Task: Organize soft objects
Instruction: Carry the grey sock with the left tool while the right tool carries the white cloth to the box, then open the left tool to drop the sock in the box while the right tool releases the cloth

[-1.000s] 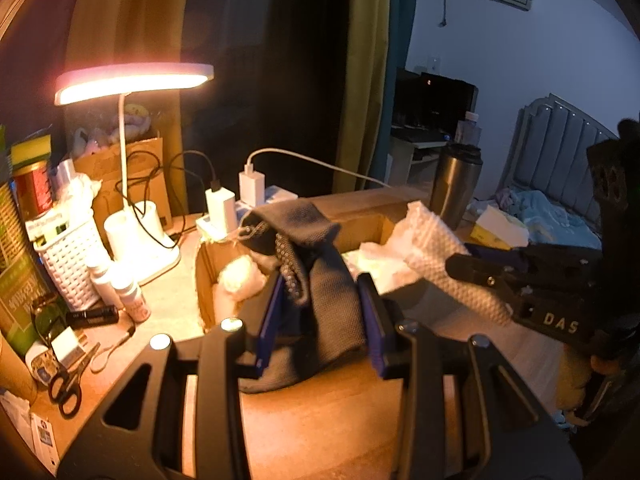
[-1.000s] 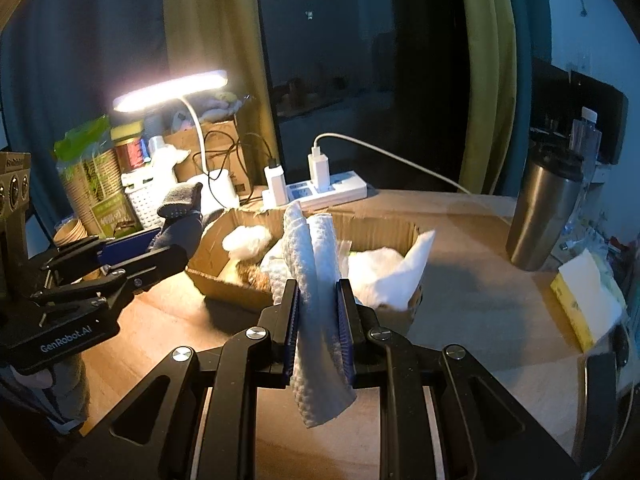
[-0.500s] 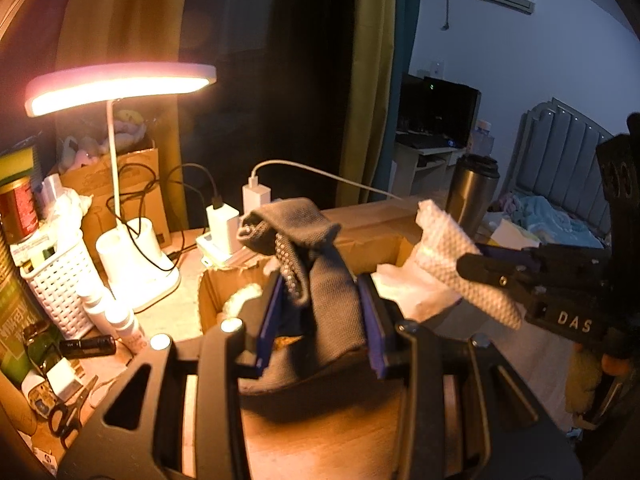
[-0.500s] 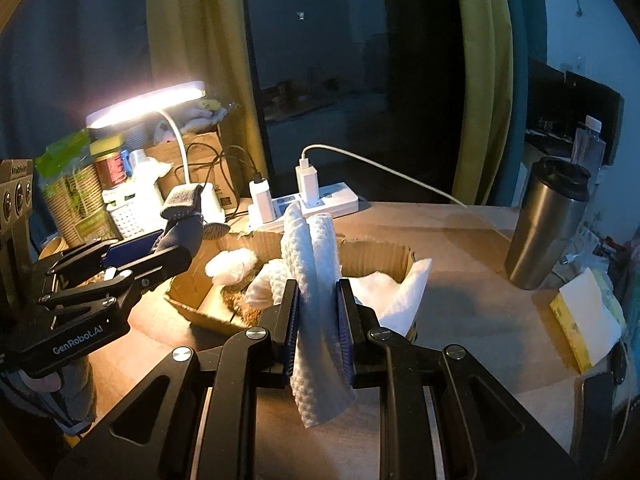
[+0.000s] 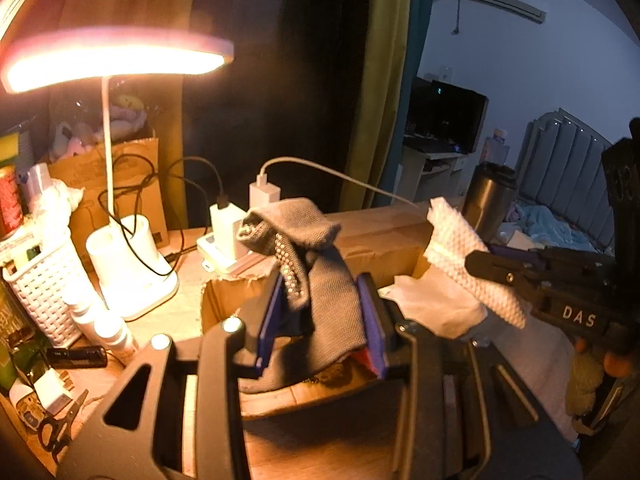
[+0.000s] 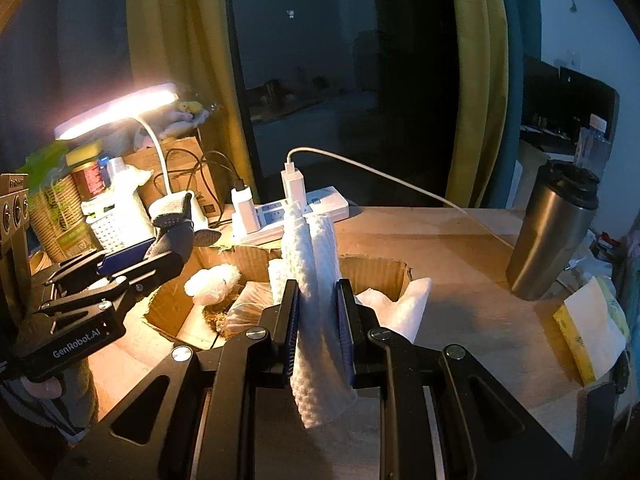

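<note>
white waffle cloth (image 6: pixel 316 300) pinched upright in right gripper (image 6: pixel 318 312), grey knit cloth (image 5: pixel 320 280) clamped in left gripper (image 5: pixel 322 320), cardboard box (image 6: pixel 376 272) just ahead, below both.

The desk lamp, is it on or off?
On. The desk lamp glows bright along its head and casts warm light on the white basket beside it.

**Tabletop and the items resting on it**

We see a wooden table (image 6: pixel 440 248) bearing an open cardboard box (image 6: pixel 372 270) near its centre. Behind the box lies a white power strip (image 6: pixel 316 208) with chargers plugged in. At far left stand a lit desk lamp (image 5: pixel 132 276) and a white basket (image 5: pixel 44 284); scissors (image 5: pixel 56 432) lie nearer. At right stands a steel tumbler (image 6: pixel 552 232), with a yellow sponge (image 6: pixel 572 340) nearer.
</note>
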